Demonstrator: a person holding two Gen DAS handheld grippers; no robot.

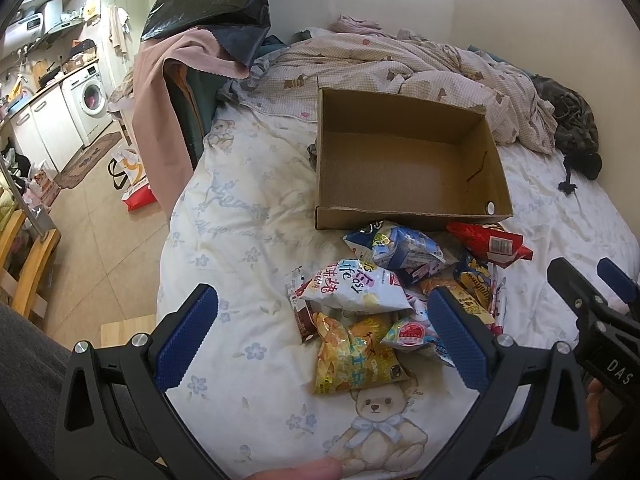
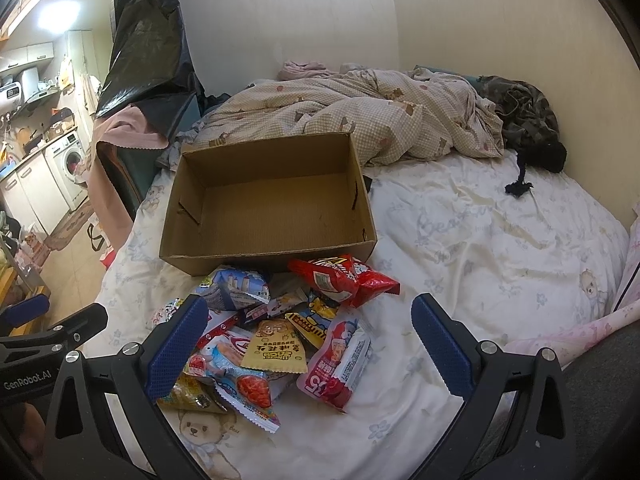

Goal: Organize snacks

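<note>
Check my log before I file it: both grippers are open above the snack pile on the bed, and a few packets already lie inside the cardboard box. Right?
Not quite: the cardboard box is empty, as the right wrist view shows. All the packets lie on the bed in front of it. The left gripper and the right gripper are open.

Lower snack packets point(image 2: 224, 396) lie half-buried in the pile — their labels unreadable, cabinets point(image 1: 36, 128) blurred.
</note>
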